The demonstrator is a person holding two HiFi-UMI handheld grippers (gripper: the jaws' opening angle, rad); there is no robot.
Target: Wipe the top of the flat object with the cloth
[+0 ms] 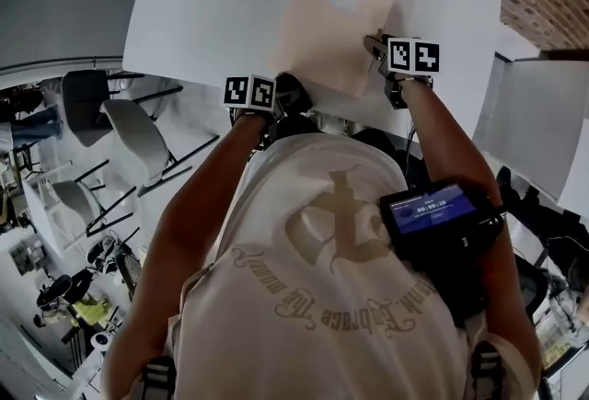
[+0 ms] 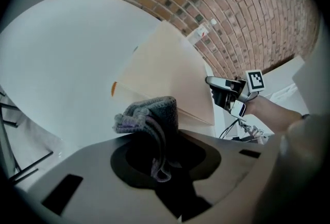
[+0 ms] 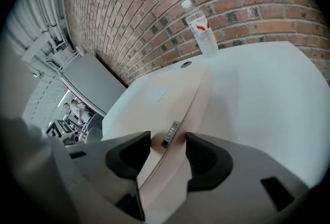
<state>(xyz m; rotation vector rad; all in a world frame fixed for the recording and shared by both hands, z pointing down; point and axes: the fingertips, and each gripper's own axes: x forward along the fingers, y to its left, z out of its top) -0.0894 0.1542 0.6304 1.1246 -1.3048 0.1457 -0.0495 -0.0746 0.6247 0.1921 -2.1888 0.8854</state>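
I stand at a white worktop whose far edge meets a red-brown brick wall with pale mortar lines. At that far edge, just before the bricks, a clear water bottle with a white cap stands upright. Near it a small round cable hole sits in the worktop. Off the worktop's near left corner I see a white shell chair on thin dark legs and a darker chair beside it. Past the right edge stands another pale table. The light is soft and even, with no hard shadows.
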